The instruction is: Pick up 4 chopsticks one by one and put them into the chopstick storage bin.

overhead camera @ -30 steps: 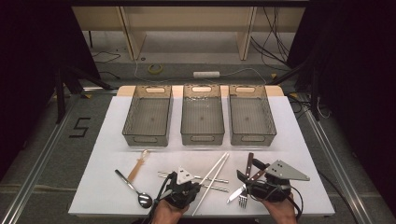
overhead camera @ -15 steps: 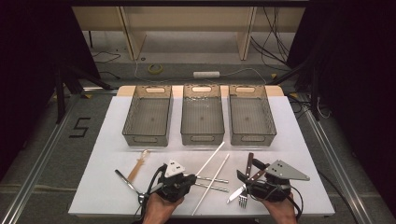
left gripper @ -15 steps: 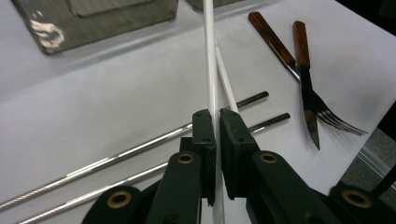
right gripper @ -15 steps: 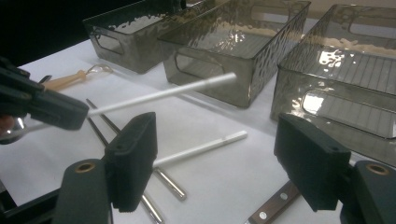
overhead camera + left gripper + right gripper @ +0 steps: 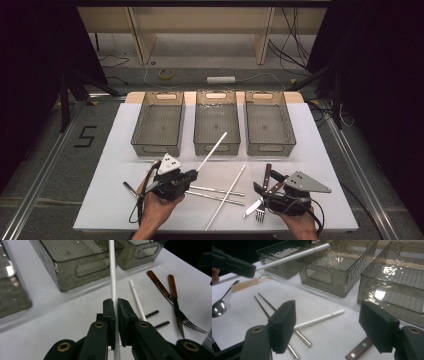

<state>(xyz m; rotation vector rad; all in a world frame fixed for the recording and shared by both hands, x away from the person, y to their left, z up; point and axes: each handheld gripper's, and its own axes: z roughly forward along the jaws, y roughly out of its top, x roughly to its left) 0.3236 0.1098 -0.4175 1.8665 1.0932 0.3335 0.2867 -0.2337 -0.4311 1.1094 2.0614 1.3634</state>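
**White Chopstick Lifted Off the Table**

Nearest the camera, the right gripper (image 5: 261, 192) rests at the table's (image 5: 320, 150) 5 o'clock edge, its jaws spread wide with nothing between them. Just beside it lie a fork (image 5: 262, 207) and a brown-handled knife (image 5: 265, 177). At 7 o'clock the left gripper (image 5: 192, 175) has its jaws clamped on a white chopstick (image 5: 212, 150), which slants upward toward 1 o'clock, its far tip over the front wall of the middle bin (image 5: 216, 121). In the left gripper view the stick (image 5: 113, 277) runs straight up between the closed pads (image 5: 110, 312). A second white chopstick (image 5: 229, 192) and two metal chopsticks (image 5: 220, 195) lie flat between the grippers. A spoon (image 5: 131, 190) sits left of the left hand. At 12 o'clock stand three grey bins in a row: left bin (image 5: 159, 125), middle bin and right bin (image 5: 266, 125).
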